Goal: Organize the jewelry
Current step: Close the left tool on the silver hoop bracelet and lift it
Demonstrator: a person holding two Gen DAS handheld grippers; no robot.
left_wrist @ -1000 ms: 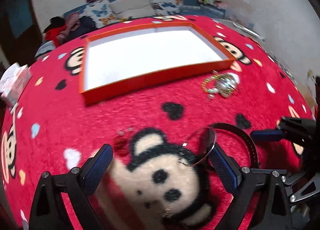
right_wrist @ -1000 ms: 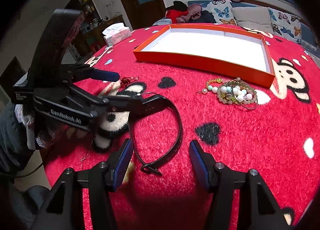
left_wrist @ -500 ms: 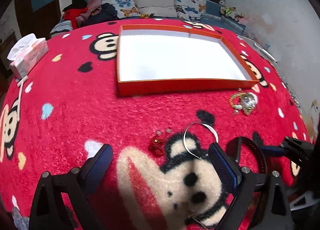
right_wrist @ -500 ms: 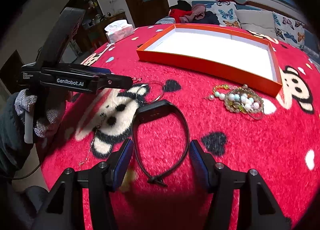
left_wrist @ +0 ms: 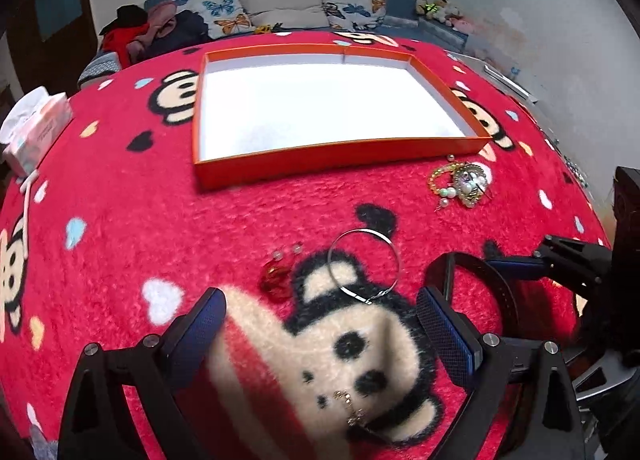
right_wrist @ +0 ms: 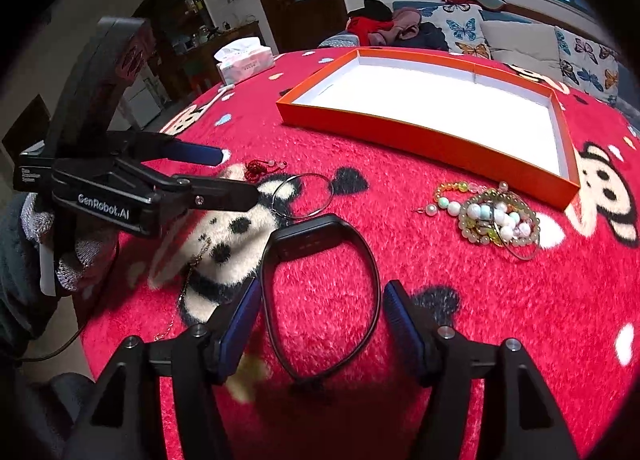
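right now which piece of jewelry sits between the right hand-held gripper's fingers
The black wristband: its loop lies between the opening right hand-held gripper, unpressed. The silver bangle, bead bracelets and red charm lie farther off.

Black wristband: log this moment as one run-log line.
black wristband flat on red blanket, between right gripper jaws, ungripped | jaws opening | left gripper open, empty | orange tray empty

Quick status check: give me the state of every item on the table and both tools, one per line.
Orange tray: empty.
Black band: flat on the cloth, between the right tool's fingers, not gripped.
Silver bangle: loose on the cloth.
Bead bracelets: heaped beside the tray.
Red charm: on the cloth.
Gold chain: on the cloth.
Left tool: open, empty.
Right tool: opening.
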